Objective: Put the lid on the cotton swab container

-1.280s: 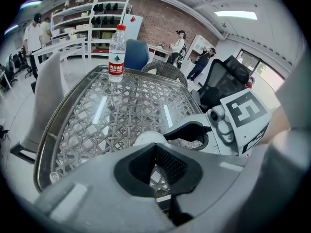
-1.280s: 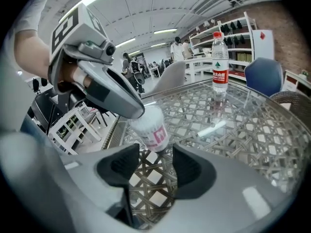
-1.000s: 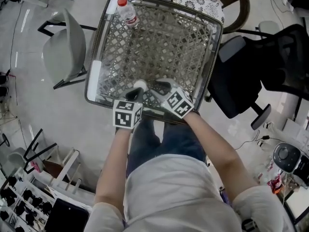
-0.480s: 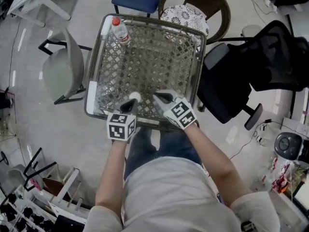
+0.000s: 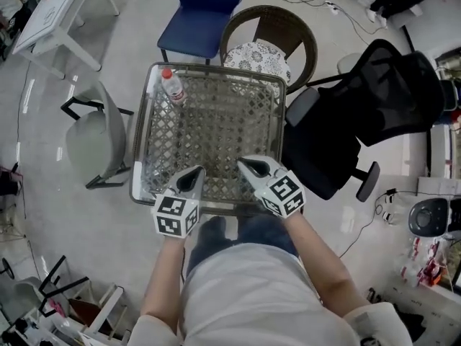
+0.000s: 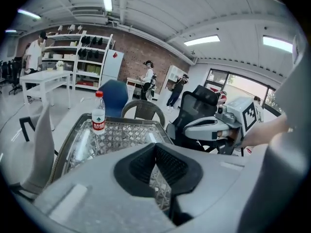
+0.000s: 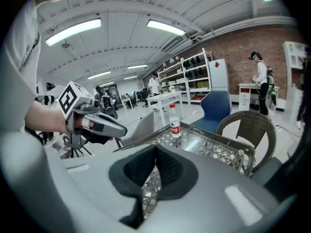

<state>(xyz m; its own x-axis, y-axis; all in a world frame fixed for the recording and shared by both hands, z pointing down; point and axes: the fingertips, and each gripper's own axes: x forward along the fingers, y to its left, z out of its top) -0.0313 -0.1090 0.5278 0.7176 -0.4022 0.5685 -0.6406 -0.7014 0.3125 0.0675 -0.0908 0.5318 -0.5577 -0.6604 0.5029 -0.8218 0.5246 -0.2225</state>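
Observation:
No cotton swab container or lid shows in any view. In the head view my left gripper (image 5: pixel 194 173) and right gripper (image 5: pixel 246 164) hover side by side over the near edge of the glass-topped wicker table (image 5: pixel 144 135). Both are shut with nothing between the pads. In the left gripper view my own jaws (image 6: pixel 156 146) meet over the table top, and the right gripper (image 6: pixel 190 126) hangs off to the right. The right gripper view shows its own jaws (image 7: pixel 155 148) shut, with the left gripper (image 7: pixel 120 128) held at the left.
A water bottle (image 5: pixel 171 86) with a red cap stands at the table's far left corner. A blue chair (image 5: pixel 205 9) and a wicker chair (image 5: pixel 268 38) stand behind the table, a black office chair (image 5: pixel 374 99) right, a grey chair (image 5: pixel 90 139) left.
Both grippers have come up and back from the table top toward the person. The small white round thing at the left gripper's tip is no longer in view.

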